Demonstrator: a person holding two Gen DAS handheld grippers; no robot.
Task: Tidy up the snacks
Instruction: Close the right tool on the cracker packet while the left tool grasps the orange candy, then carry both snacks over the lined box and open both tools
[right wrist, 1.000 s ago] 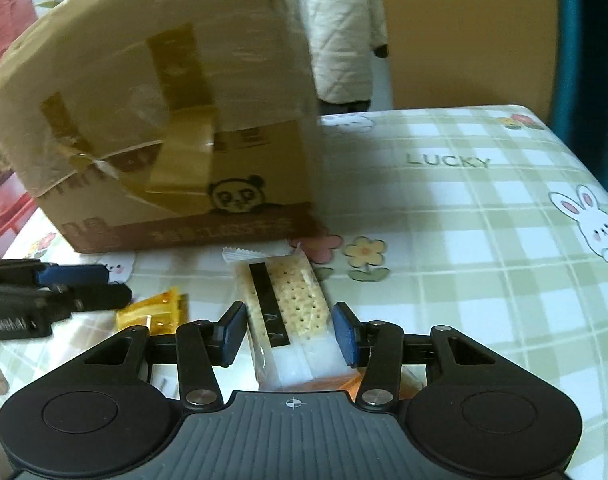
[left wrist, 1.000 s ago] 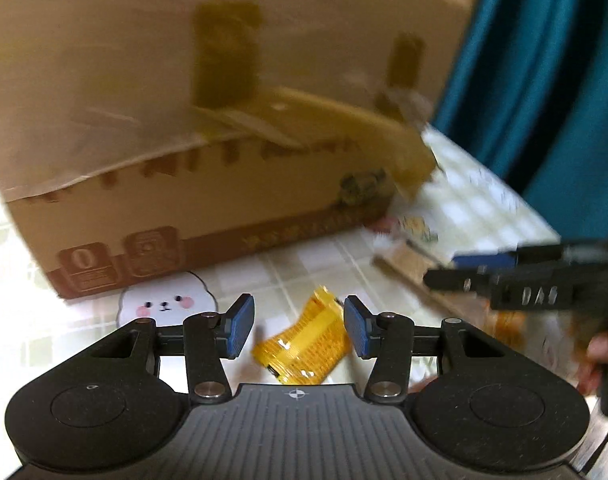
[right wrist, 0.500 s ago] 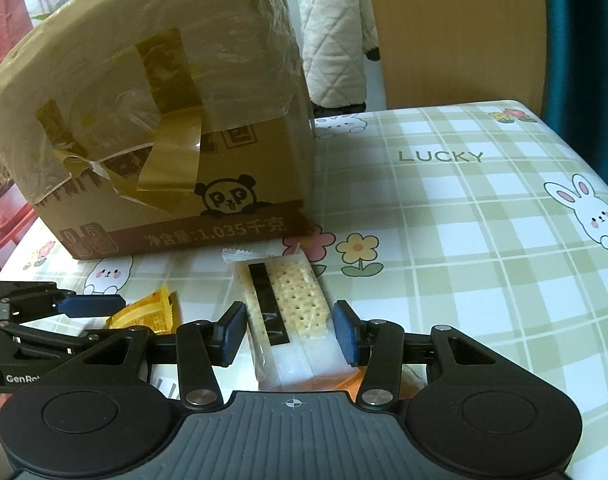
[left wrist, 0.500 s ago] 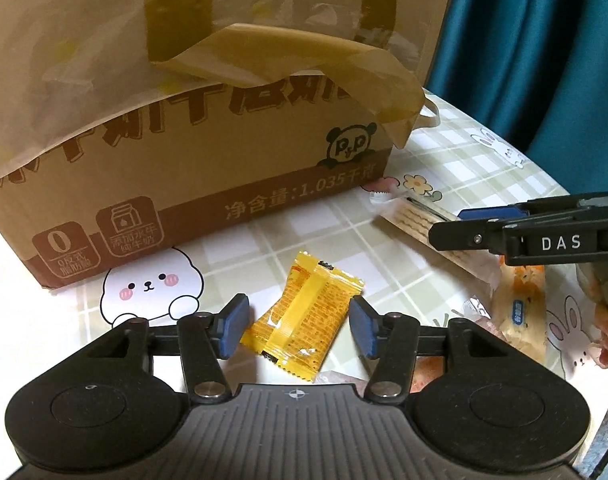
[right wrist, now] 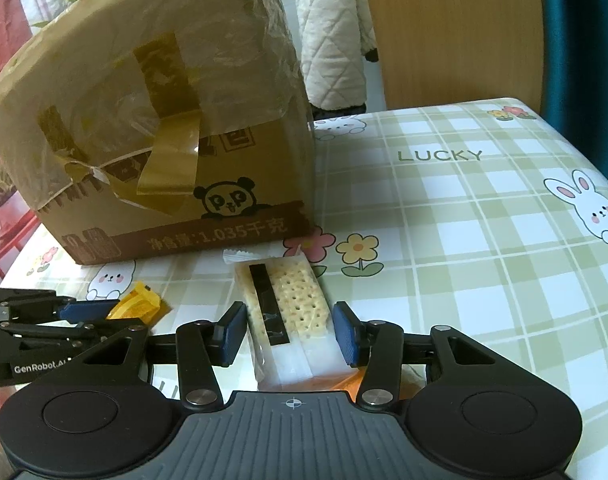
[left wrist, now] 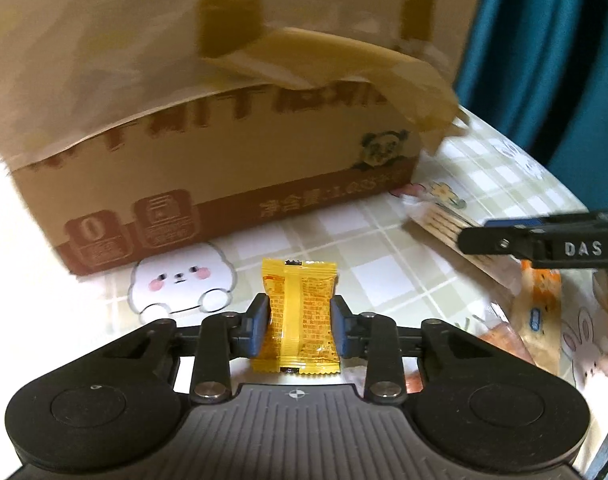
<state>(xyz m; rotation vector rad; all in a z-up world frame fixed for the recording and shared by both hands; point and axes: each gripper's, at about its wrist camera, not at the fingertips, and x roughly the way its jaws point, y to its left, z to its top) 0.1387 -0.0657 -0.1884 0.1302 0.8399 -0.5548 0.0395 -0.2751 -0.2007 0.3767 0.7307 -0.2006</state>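
A yellow snack packet point(left wrist: 300, 316) stands lengthwise between the blue pads of my left gripper point(left wrist: 300, 322). The jaws are closing and both pads press its sides. The right wrist view shows the same packet point(right wrist: 138, 304) at that gripper's tip point(right wrist: 64, 312). A clear packet of square crackers point(right wrist: 288, 304) lies on the checked tablecloth point(right wrist: 463, 240) between the pads of my right gripper point(right wrist: 290, 334). That gripper is open, with a thin gap on each side of the packet. In the left wrist view the right gripper point(left wrist: 543, 240) hovers over the cracker packet point(left wrist: 443, 220).
A large taped cardboard box point(left wrist: 224, 160) stands just beyond both grippers. Orange snack packets point(left wrist: 539, 312) lie at the right, under the right gripper. A wooden chair back point(right wrist: 451, 28) and a white quilted garment point(right wrist: 331, 32) stand behind the table. A teal curtain point(left wrist: 543, 60) hangs at the right.
The left gripper's jaws have come together onto the yellow packet, which lay askew before and now sits straight between the pads. The right gripper and the cracker packet have not moved.
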